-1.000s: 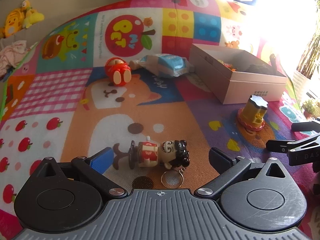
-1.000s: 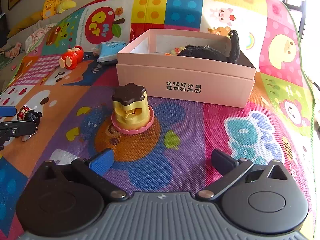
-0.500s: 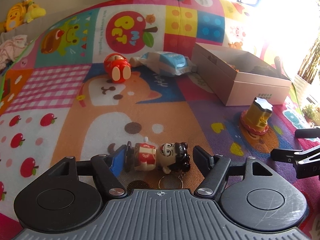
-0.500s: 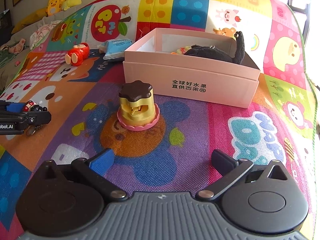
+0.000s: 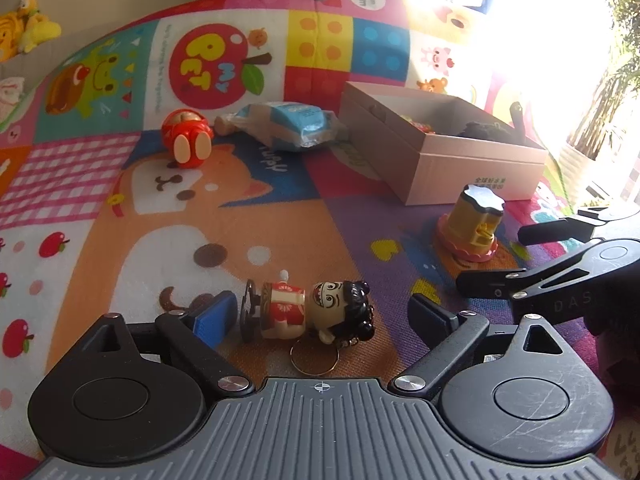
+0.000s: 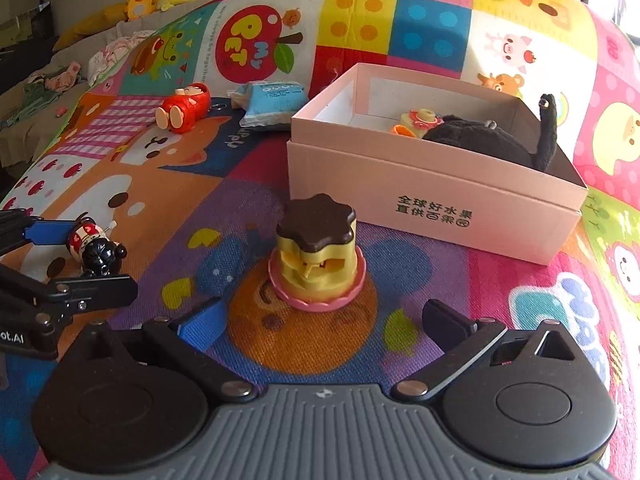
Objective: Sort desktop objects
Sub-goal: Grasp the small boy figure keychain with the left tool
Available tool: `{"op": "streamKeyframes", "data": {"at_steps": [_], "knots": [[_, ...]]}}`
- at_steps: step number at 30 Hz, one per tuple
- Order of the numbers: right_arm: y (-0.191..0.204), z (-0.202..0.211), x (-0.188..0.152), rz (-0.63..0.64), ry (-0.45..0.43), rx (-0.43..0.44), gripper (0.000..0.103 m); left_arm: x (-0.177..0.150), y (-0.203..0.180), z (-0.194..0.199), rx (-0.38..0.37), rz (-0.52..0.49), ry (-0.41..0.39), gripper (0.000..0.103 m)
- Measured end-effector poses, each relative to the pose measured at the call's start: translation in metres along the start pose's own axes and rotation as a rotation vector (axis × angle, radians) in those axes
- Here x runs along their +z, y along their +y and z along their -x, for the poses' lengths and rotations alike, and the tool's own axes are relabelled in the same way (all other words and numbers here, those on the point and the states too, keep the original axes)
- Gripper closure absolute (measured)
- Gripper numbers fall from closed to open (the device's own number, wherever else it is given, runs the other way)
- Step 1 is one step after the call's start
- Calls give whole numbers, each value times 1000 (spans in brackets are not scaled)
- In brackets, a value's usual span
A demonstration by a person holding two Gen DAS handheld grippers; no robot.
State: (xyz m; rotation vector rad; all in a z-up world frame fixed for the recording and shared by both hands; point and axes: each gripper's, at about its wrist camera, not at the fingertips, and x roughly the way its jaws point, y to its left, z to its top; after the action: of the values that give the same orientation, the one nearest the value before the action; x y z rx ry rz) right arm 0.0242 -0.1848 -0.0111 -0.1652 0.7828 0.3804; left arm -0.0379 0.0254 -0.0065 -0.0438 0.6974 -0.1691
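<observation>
Two grippers working apart, each spread wide: left gripper [image 5: 320,314] straddling the doll [image 5: 310,312] lying sideways on the mat [image 5: 120,208], likely readying a grab, right gripper [image 6: 322,320] facing the upright pudding toy [image 6: 316,250] near the box [image 6: 432,196].

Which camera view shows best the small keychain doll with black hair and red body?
The left wrist view: the small keychain doll with black hair and red body lies close, on its side, with face and key ring clear, between the open left gripper fingers. The right wrist view shows it small at the left edge, face hidden.
</observation>
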Motion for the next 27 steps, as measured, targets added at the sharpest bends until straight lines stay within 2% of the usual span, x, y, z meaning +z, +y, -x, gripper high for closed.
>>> {"op": "streamKeyframes", "data": {"at_steps": [3,9,11,14,16,19,21,23,27], "knots": [[3,-7,6,-4,-7,-5,2,0,0,0,-4,4,-1,6],[10,-5,11,25,-38,2,32,-1,1,1,-6,5,-2,6],[12,-2,12,40,-36,18,47,-1,1,1,-5,6,-3,6],[15,4,12,38,-24,3,47,-1,2,2,10,13,-11,6],[14,12,9,40,-16,12,47,-1,2,3,22,21,-15,10],[10,29,1,27,10,43,47,-1,-1,2,46,6,-12,19],[8,42,-6,29,19,48,47,-1,-5,3,60,-21,-12,29],[7,56,-14,50,19,40,47,-2,-10,3,65,-45,-7,32],[5,82,-24,91,11,11,47,-5,-23,13,-14,-76,11,33]]}}
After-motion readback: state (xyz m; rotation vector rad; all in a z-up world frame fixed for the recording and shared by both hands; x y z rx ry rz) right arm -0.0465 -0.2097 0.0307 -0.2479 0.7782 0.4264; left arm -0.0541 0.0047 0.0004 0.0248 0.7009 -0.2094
